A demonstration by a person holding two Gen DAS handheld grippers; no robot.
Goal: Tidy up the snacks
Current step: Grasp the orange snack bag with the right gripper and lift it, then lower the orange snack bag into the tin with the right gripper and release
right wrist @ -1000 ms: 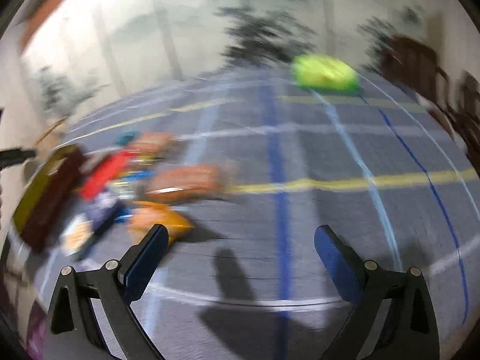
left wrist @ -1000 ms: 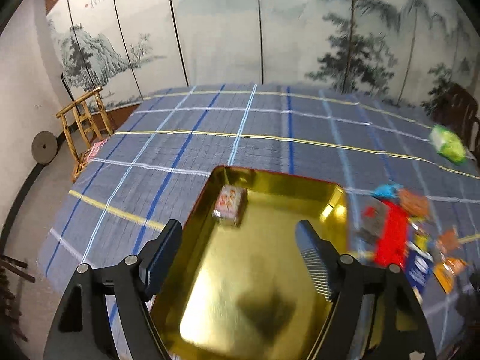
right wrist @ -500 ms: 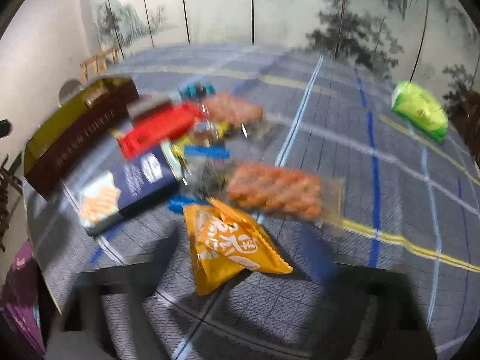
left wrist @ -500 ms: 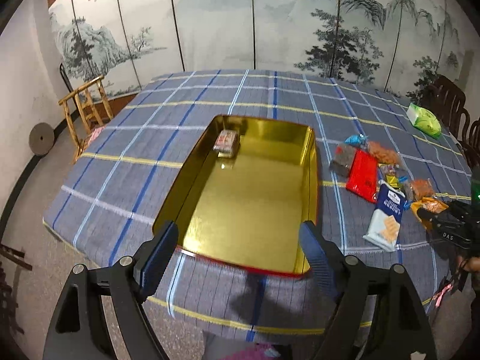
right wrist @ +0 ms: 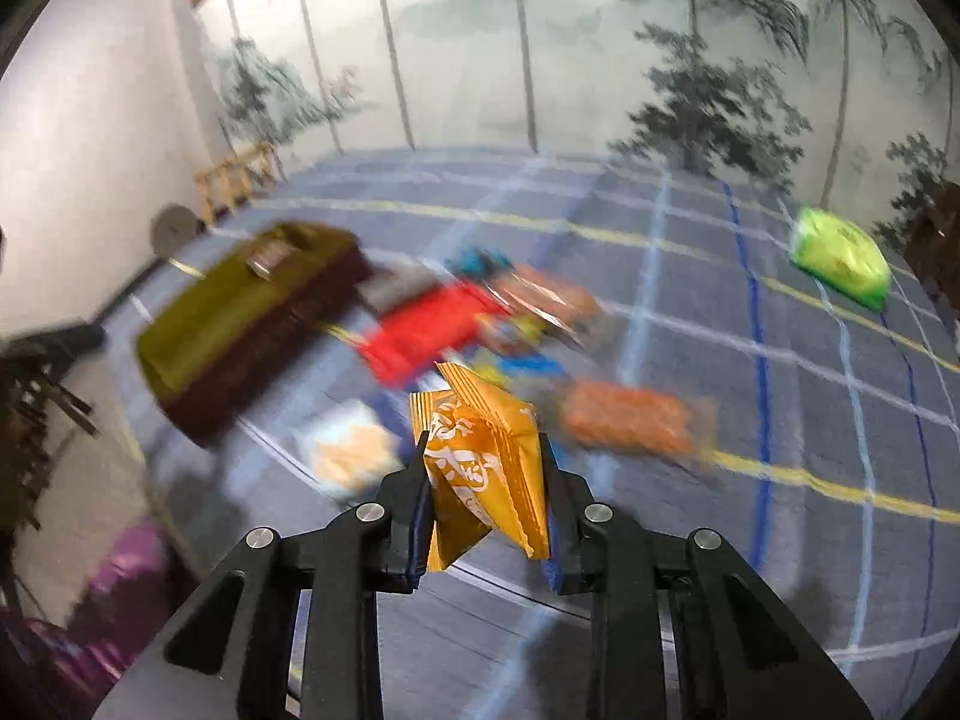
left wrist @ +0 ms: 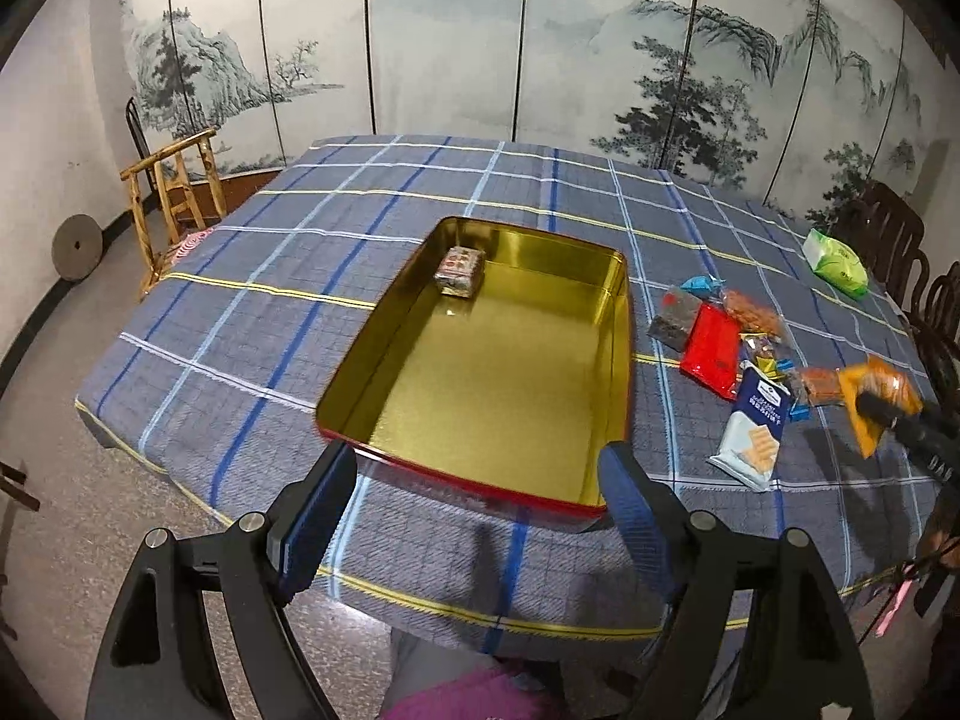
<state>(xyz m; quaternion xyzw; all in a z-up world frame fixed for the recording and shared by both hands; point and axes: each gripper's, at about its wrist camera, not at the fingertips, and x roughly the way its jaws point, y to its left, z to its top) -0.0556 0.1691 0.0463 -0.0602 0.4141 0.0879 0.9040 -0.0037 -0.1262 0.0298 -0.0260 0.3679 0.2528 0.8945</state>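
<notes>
A gold tin [left wrist: 624,360] with a red rim lies open on the checked tablecloth, and one small wrapped snack [left wrist: 459,269] sits in its far left corner. My left gripper [left wrist: 474,468] hovers open over the tin's near edge with nothing between its fingers. Right of the tin lies a pile of snacks, among them a red packet [left wrist: 711,351] and a blue cracker packet [left wrist: 753,426]. My right gripper [right wrist: 482,447] is closing on an orange snack packet [right wrist: 486,450], pads pressing its sides, lifted above the pile. The tin [right wrist: 240,324] shows blurred at the left.
A green bag [left wrist: 837,261] lies apart at the table's far right. A wooden chair [left wrist: 174,192] stands off the table's left corner, dark chairs [left wrist: 888,240] at the right. A painted folding screen closes the back. Purple fabric [left wrist: 456,696] shows below the table's near edge.
My right gripper swung onto the snack pile, closed on the orange packet and raised it off the cloth. My left gripper drew back from over the tin to its near edge.
</notes>
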